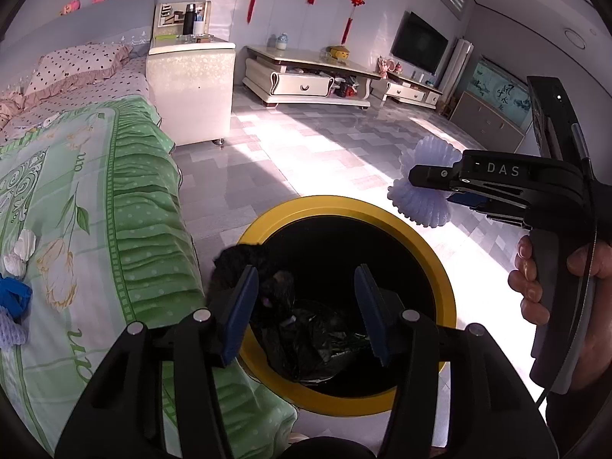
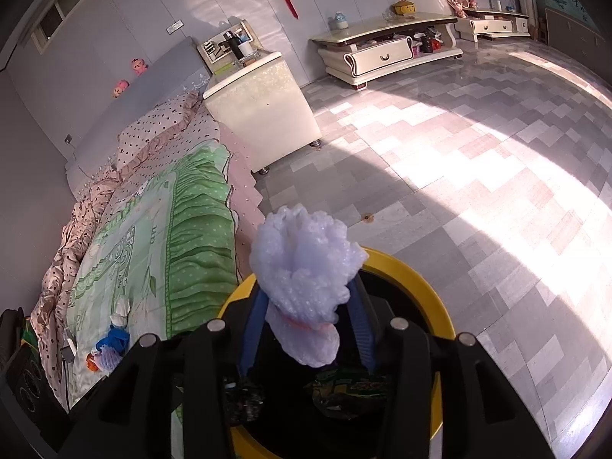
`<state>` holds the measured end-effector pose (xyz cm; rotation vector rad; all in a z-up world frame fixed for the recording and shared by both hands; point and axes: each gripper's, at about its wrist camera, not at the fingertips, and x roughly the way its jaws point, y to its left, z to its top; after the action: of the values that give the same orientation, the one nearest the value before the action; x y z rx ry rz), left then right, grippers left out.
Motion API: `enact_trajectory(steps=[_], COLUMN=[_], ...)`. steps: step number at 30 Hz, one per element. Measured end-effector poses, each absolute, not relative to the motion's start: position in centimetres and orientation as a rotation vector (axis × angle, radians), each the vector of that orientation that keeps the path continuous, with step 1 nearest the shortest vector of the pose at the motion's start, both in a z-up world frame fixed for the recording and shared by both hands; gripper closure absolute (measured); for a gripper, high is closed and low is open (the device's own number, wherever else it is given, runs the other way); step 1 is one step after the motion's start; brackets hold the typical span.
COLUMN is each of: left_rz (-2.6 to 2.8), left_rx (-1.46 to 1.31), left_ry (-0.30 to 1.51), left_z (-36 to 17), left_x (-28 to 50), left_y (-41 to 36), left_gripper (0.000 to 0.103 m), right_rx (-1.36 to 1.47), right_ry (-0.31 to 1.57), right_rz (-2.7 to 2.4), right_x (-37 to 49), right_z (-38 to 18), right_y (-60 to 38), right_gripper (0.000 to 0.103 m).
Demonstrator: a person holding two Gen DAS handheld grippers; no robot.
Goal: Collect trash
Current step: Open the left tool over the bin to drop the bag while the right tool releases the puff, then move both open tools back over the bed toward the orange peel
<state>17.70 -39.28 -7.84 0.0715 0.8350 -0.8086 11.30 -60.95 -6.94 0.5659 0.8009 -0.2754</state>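
Observation:
A round bin with a yellow rim stands on the floor beside the bed, lined with a black bag. My left gripper hangs over its mouth, open, with nothing between the blue pads. A black fuzzy lump sits at the outer side of its left fingertip, over the bin's rim. My right gripper is above the bin's far right side, a pale lavender foam net pinched between its pads. A green wrapper lies inside the bin.
On the green bedspread lie crumpled white paper, a blue scrap and another lavender foam piece. A cream nightstand stands past the bed. A hand holds the right gripper's handle.

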Motion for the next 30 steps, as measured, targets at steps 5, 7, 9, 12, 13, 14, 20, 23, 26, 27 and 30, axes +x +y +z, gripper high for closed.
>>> enact_trajectory(steps=[5, 7, 9, 12, 13, 14, 20, 23, 26, 27, 30], left_rz=[-0.801, -0.796, -0.788, -0.771, -0.767, -0.761, -0.716, -0.684, -0.647, -0.633, -0.587], left_rx=[0.063, 0.050, 0.042, 0.040, 0.039, 0.037, 0.011, 0.010, -0.001, -0.004, -0.015], left_ry=[0.813, 0.808, 0.802, 0.790, 0.787, 0.783, 0.767, 0.751, 0.743, 0.739, 0.727], left_z=[-7.4, -7.1, -6.8, -6.4, -6.3, -6.2, -5.5, -5.1, -4.8, -4.7, -4.2], left_x=[17.6, 17.7, 17.7, 17.8, 17.9, 17.9, 18.5, 18.9, 19.4, 19.6, 20.4], left_y=[-38.4, -37.8, -37.1, -36.1, -35.7, -35.3, -32.3, -30.4, -28.0, -27.1, -24.4], left_gripper=[0.037, 0.033, 0.032, 0.030, 0.030, 0.030, 0.029, 0.029, 0.028, 0.028, 0.028], right_rx=[0.566, 0.568, 0.573, 0.574, 0.576, 0.576, 0.553, 0.530, 0.498, 0.483, 0.437], right_ry=[0.800, 0.796, 0.796, 0.794, 0.794, 0.793, 0.779, 0.770, 0.762, 0.762, 0.761], right_rz=[-0.305, -0.310, -0.315, -0.319, -0.314, -0.313, -0.283, -0.245, -0.211, -0.204, -0.165], right_x=[10.9, 10.7, 10.6, 10.5, 10.4, 10.4, 10.6, 11.0, 11.5, 11.8, 12.8], right_z=[-6.7, -6.6, -6.5, -6.2, -6.2, -6.1, -5.2, -4.6, -4.0, -3.8, -3.3], right_y=[-61.0, -61.1, -61.0, -60.8, -60.7, -60.6, -58.6, -57.1, -55.2, -54.5, -52.1], right_gripper=[0.056, 0.050, 0.047, 0.044, 0.044, 0.043, 0.043, 0.043, 0.043, 0.043, 0.043])
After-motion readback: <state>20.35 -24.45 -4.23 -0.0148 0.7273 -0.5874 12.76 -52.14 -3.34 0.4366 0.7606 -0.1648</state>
